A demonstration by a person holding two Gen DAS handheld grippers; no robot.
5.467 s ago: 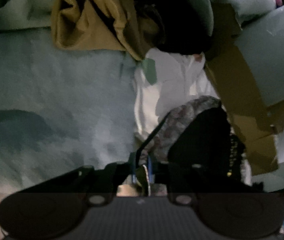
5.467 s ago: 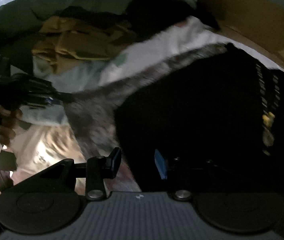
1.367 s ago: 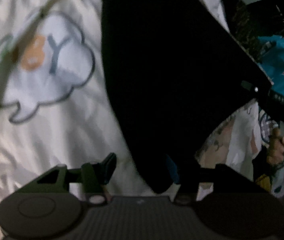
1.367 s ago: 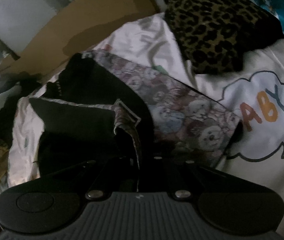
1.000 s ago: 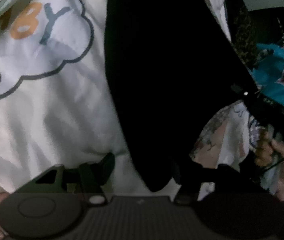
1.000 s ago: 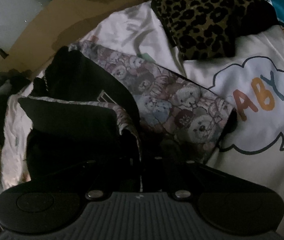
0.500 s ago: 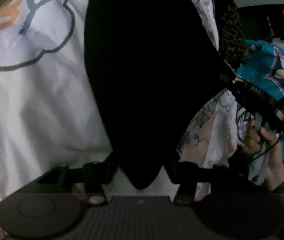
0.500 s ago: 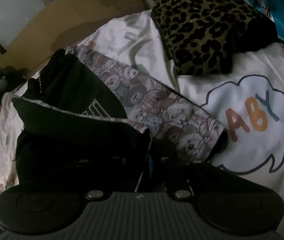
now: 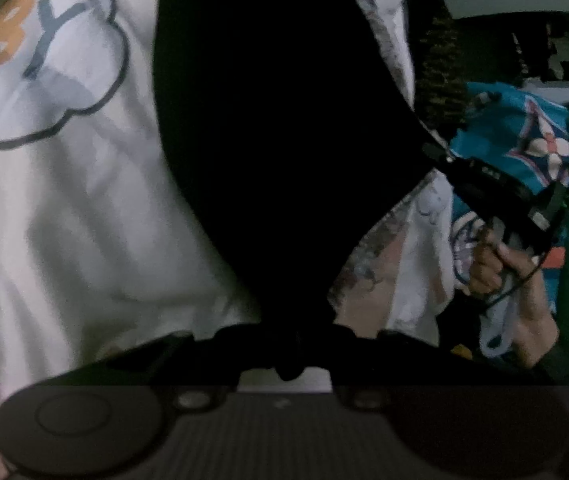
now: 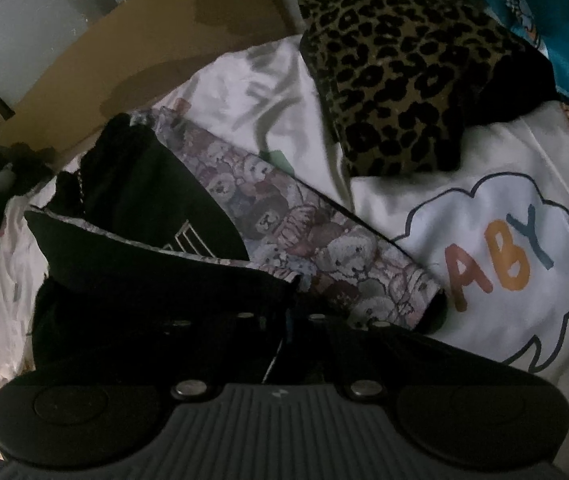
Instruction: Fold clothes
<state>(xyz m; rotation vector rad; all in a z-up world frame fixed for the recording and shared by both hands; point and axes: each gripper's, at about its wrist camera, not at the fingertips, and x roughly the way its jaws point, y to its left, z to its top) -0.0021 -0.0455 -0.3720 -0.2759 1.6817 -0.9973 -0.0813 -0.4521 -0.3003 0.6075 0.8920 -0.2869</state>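
Black garment (image 9: 276,128) with teddy-print reverse (image 10: 324,248), spread over white sheet (image 9: 64,220) near leopard cloth (image 10: 396,68); bottom corner pinched in left gripper (image 9: 290,354), jaws just closed; folded edge clamped in right gripper (image 10: 288,320)

We find open ground on the white sheet (image 10: 504,160) around its cloud print, clear for a gripper to pass. The leopard-print bundle (image 10: 396,68) blocks the far side; cardboard (image 10: 144,44) walls off the far left. The teddy-print garment (image 10: 316,248) and its black lining (image 9: 276,120) cover the middle. Teal fabric (image 9: 524,136) crowds the right edge.
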